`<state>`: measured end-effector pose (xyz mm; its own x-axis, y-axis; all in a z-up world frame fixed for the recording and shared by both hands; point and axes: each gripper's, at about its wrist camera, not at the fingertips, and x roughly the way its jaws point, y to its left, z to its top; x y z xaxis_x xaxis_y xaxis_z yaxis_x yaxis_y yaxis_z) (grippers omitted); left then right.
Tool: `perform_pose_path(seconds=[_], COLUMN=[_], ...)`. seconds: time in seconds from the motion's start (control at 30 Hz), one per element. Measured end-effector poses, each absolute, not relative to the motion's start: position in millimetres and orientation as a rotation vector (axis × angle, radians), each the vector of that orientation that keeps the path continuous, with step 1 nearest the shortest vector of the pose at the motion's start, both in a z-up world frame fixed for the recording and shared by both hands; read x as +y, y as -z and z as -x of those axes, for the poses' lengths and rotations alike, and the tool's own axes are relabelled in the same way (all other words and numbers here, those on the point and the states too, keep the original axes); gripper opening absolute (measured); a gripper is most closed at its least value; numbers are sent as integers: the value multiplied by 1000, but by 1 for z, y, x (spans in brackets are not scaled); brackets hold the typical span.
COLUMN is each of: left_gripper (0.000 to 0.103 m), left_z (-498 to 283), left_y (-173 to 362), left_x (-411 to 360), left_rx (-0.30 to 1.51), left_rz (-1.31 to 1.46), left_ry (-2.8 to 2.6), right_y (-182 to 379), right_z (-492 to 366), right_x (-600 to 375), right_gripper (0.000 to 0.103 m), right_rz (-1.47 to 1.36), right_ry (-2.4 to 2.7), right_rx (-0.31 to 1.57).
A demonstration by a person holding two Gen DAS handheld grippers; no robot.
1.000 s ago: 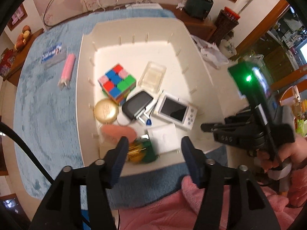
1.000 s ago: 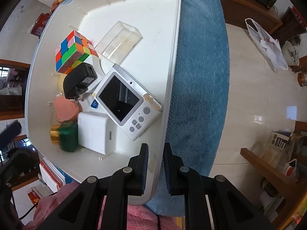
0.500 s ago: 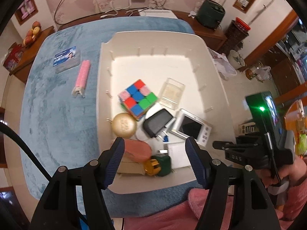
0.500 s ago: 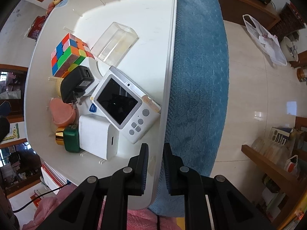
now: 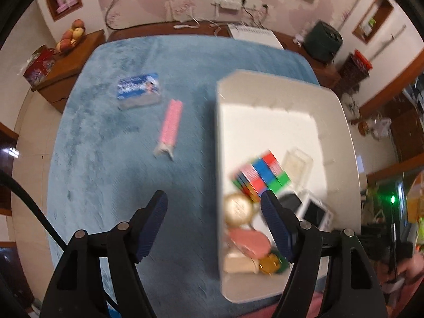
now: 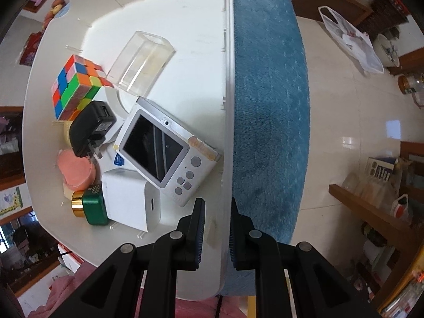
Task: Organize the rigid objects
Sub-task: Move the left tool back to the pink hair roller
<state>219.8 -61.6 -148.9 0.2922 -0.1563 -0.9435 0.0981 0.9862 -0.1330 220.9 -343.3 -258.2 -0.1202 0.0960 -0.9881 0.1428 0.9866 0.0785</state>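
Note:
A white tray (image 5: 265, 100) lies on the blue cloth (image 5: 111, 159) and holds a colour cube (image 6: 74, 87), a clear box (image 6: 141, 61), a black charger (image 6: 91, 127), a white camera (image 6: 164, 148), a white block (image 6: 127, 202), a green bottle (image 6: 91, 208) and a pink disc (image 6: 75, 169). My right gripper (image 6: 217, 228) is shut on the tray's right wall (image 6: 228, 132) near its front corner. My left gripper (image 5: 213, 196) hangs over the cloth at the tray's left wall, its jaws opening with nothing between them. A pink ribbed stick (image 5: 171, 127) and a blue-labelled box (image 5: 139, 90) lie on the cloth to the left.
A wooden side table with a fruit bowl (image 5: 71, 35) stands at the far left. A power strip (image 5: 233, 1) and cables run along the back wall. Tiled floor (image 6: 344, 100) and a wooden shelf (image 6: 371, 212) lie right of the cloth. The left wrist view is motion-blurred.
My left gripper has swung left from above the tray's front items to the cloth beside the tray, and its jaws stand wider. The right gripper has stayed on the tray wall.

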Motion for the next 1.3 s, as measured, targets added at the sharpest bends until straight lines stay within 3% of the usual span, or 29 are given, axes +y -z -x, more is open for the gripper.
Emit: perform_pose_path(seconds=[0.43, 0.83, 1.3], left_gripper=[76, 76, 71], left_z=[-286, -339, -354], left_y=[177, 242, 276], left_x=[-20, -9, -12], left_rx=[1289, 1391, 1447], left_rz=[49, 32, 32], left_ry=[173, 207, 231], right_y=[262, 267, 266], right_z=[-232, -233, -240], right_x=[-358, -367, -355], right_gripper=[17, 18, 22], right_rz=[-319, -379, -358], right_ry=[210, 374, 459], right_rx=[1729, 1724, 1739])
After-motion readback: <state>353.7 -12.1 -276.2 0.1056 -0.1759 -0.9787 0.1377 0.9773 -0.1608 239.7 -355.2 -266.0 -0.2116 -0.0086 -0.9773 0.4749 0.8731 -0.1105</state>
